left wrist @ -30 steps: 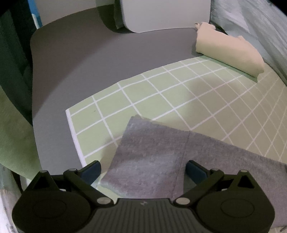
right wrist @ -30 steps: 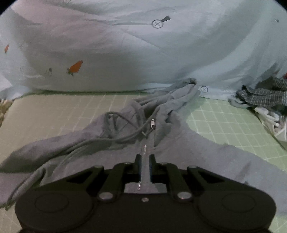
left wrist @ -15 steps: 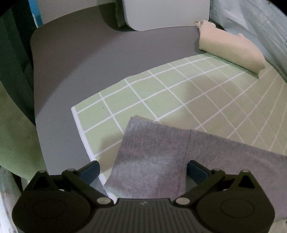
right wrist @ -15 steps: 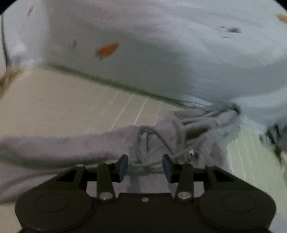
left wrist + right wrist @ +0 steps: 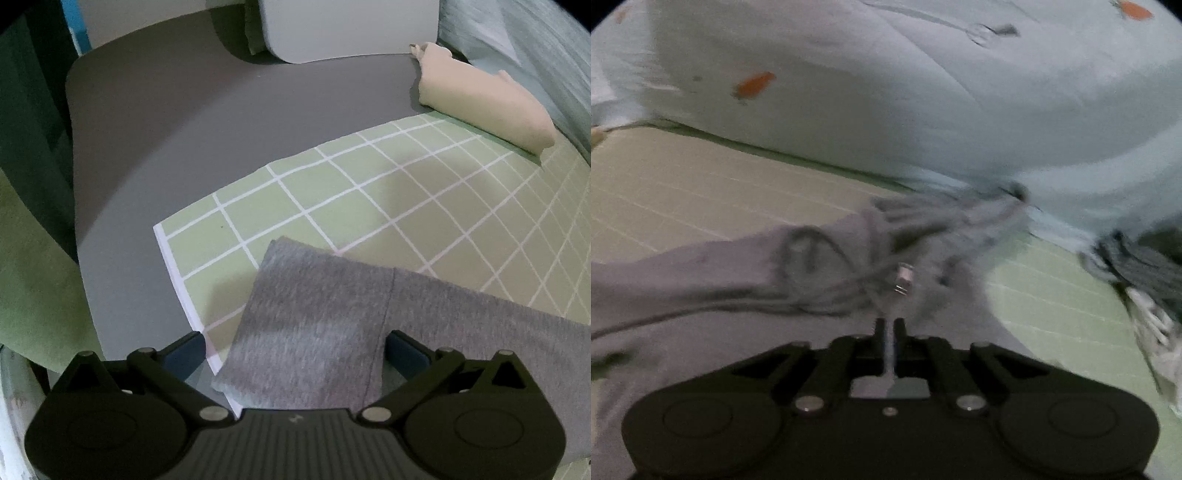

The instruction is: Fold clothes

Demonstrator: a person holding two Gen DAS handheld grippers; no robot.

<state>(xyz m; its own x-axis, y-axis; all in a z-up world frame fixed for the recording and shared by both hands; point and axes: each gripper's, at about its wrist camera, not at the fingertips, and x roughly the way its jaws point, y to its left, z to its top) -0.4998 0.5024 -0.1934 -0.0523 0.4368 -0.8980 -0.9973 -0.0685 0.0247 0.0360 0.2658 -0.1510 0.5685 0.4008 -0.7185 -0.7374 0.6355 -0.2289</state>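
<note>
A grey hoodie lies flat on the green checked mat. In the left wrist view its lower corner sits between the wide-apart fingers of my open left gripper, which hovers just over the cloth. The right wrist view is blurred. There, the grey hoodie shows its bunched hood, drawstring and metal zipper pull. My right gripper is shut on the hoodie's zipper strip just below the pull.
A folded cream garment rests at the mat's far right corner, and a white board stands behind the grey tabletop. A pale blue quilt backs the mat. Checked and white clothes are piled at right.
My right gripper, open half a second ago, has shut again on the hoodie's zipper strip, and its view has swung. The left gripper stays open and has drifted slightly over the hem.
</note>
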